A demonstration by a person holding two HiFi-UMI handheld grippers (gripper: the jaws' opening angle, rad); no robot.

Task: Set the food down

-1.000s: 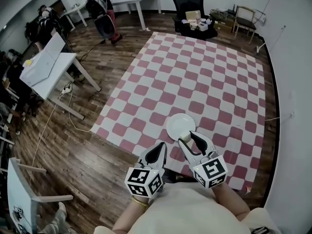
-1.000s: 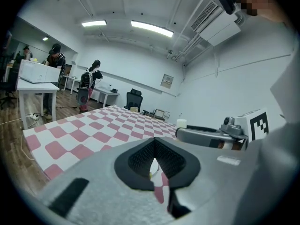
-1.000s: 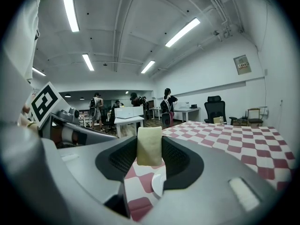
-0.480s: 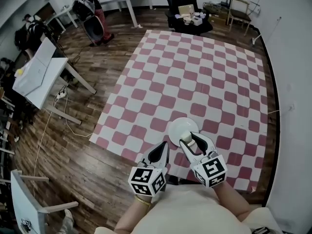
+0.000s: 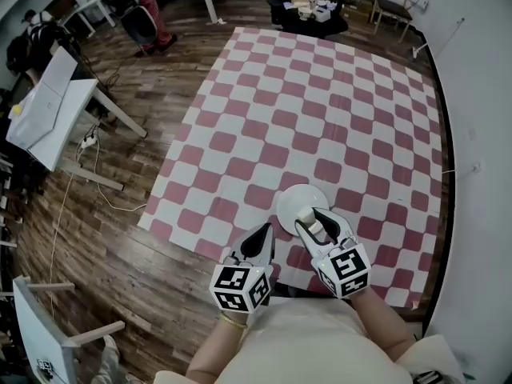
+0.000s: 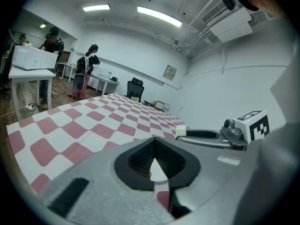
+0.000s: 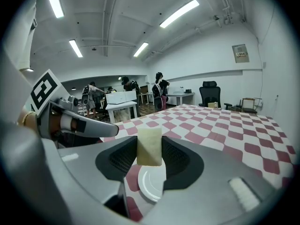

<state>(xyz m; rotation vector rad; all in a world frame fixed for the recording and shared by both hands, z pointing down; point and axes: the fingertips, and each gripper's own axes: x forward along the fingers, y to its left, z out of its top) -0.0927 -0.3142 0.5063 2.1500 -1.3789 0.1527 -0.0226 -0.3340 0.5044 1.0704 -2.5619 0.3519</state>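
Note:
A pale yellowish block of food (image 7: 149, 146) is pinched between the jaws of my right gripper (image 7: 150, 159). In the head view the food (image 5: 311, 219) hangs over the near edge of a round white plate (image 5: 296, 200) that lies on the red-and-white checkered mat (image 5: 320, 110). The plate (image 7: 152, 184) shows below the jaws in the right gripper view. My left gripper (image 5: 259, 243) hovers beside it, left of the plate, jaws together with nothing between them (image 6: 154, 159). From the left gripper view the right gripper (image 6: 206, 135) shows with the food (image 6: 180, 131) at its tip.
Wood floor (image 5: 104, 238) surrounds the mat. A white desk (image 5: 48, 122) stands at the left with cables under it. A person (image 5: 140, 6) stands at the far left top. A black office chair with boxes (image 5: 308, 6) and a wooden chair (image 5: 390, 2) sit beyond the mat.
The view has shifted forward, so mat and plate sit slightly higher. Both grippers stay close to the body; the right one still holds the food over the plate's near edge.

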